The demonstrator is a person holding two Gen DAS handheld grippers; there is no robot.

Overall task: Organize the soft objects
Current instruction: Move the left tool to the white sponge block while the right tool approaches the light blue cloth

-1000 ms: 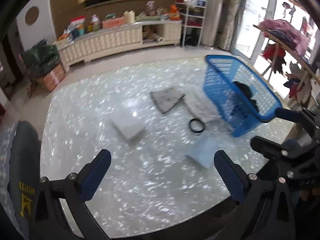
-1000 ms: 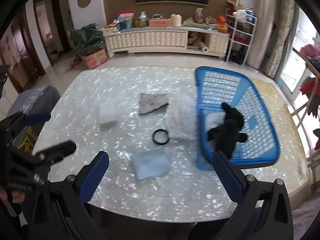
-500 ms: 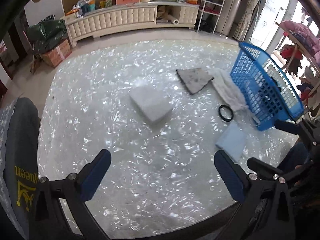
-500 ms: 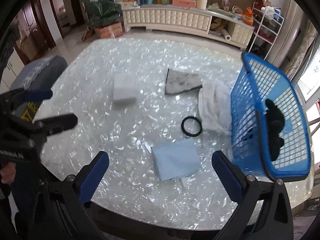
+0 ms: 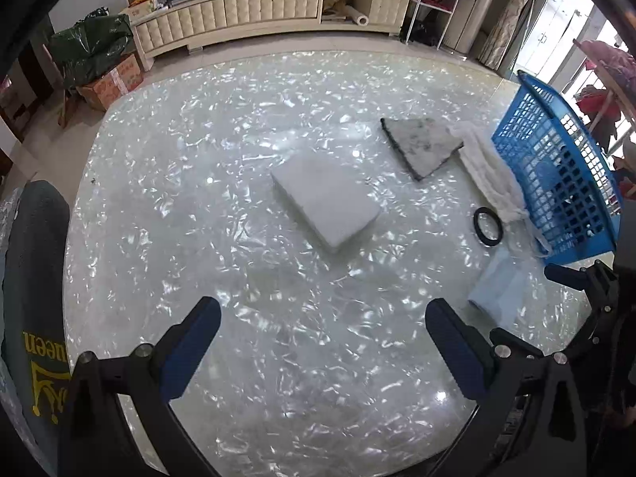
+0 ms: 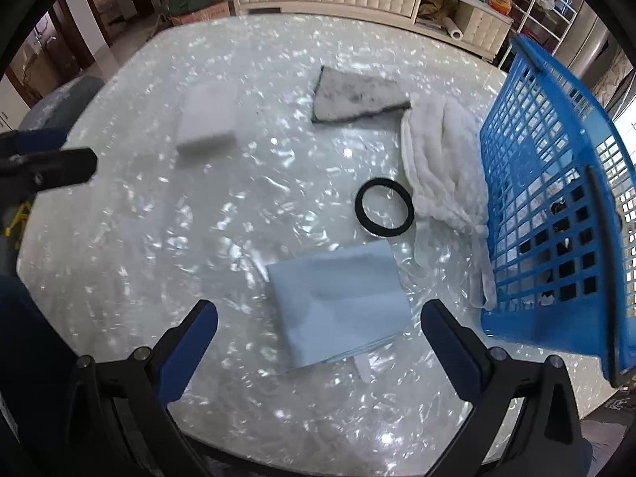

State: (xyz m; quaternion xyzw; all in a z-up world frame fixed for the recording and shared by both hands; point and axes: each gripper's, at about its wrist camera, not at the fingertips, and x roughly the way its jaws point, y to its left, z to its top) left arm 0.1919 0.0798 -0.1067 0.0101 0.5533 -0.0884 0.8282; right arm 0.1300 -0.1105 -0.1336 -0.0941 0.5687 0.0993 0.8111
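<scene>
I have both tongs spread wide and empty, low over the near edge of the tabletop (image 6: 119, 270), so that either can drop on a piece without a regrasp. My right tongs (image 6: 318, 342) sit just short of the blue cloth (image 6: 338, 298), which lies flat between the two tips as the camera sees it; I judge that is my next pick, since it is nearest and lined up. It is a pale, folded square with a layered edge along its near side, thin enough that I would need to press down and pinch a fold, not the whole stack. My left tongs (image 5: 322, 342) point at the white pad (image 5: 324, 202), well ahead of them: a thick rectangular block, matte, square-edged, lying skewed to my approach, so I would turn the wrist to close across its short side. Just beyond the cloth lies the black ring (image 6: 383, 212), flat, close against the white towel (image 6: 441, 163), a ribbed, bunched strip that runs along the foot of the blue basket (image 6: 556, 183) and touches its wall. The basket stands at the right of the tabletop; something dark shows through the mesh, though I cannot tell what. Farthest is the grey mat (image 6: 353, 95), a stained wedge with a dark border, one corner meeting the towel. Five pieces are still out of the basket, so I reckon most of the sorting remains.
</scene>
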